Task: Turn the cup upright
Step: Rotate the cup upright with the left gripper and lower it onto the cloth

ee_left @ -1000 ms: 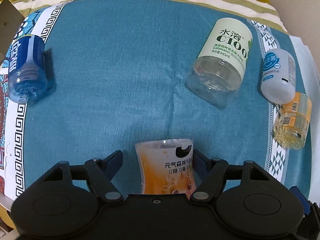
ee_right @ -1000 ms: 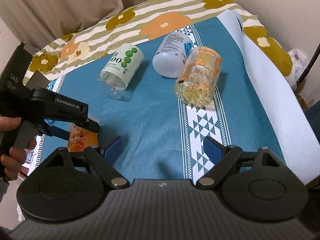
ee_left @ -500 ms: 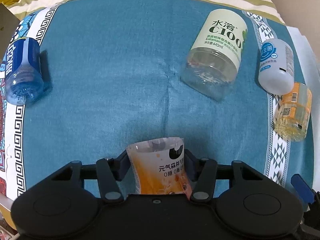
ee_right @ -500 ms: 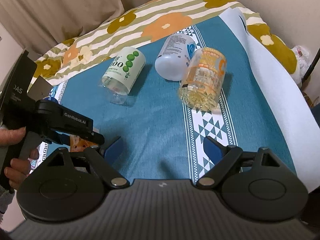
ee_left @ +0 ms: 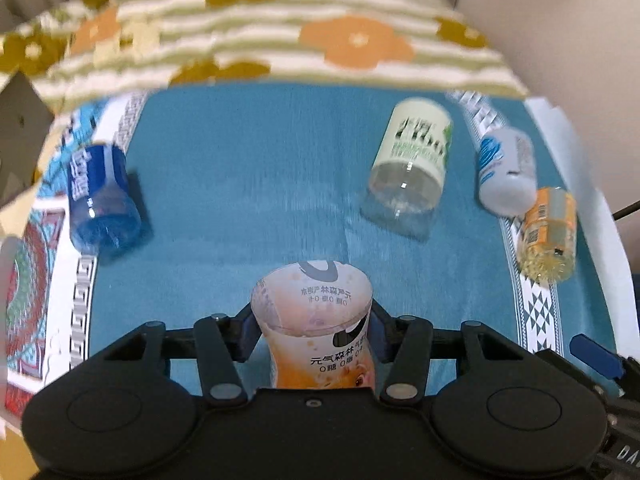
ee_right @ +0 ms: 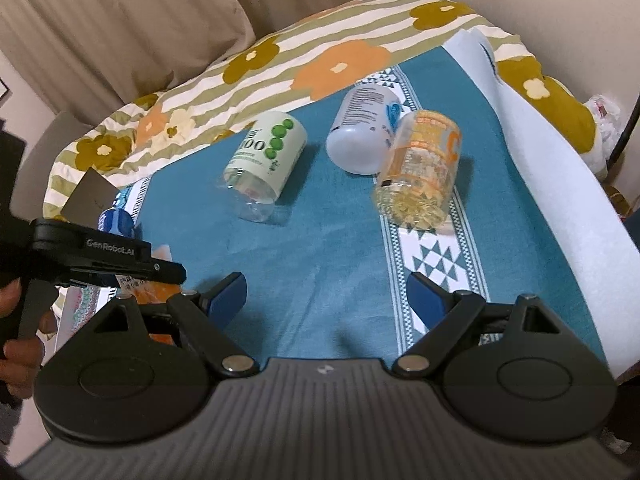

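Note:
My left gripper (ee_left: 310, 330) is shut on an orange-and-white labelled cup (ee_left: 320, 320), cut from a bottle, and holds it tilted with its open rim towards the camera, above the blue cloth (ee_left: 240, 184). In the right wrist view the left gripper (ee_right: 152, 276) is at the left edge and only a bit of the orange cup (ee_right: 158, 292) shows below it. My right gripper (ee_right: 326, 296) is open and empty above the cloth.
Several other cut-bottle cups lie on their sides: a blue one (ee_left: 100, 200) at left, a green-labelled clear one (ee_left: 412, 164), a white one (ee_left: 506, 172) and an orange one (ee_left: 550, 232) at right. A floral blanket (ee_left: 280, 40) lies behind.
My left gripper closed on the orange cup, lifted it off the cloth and tipped its rim up. The right gripper stayed open and nearly still.

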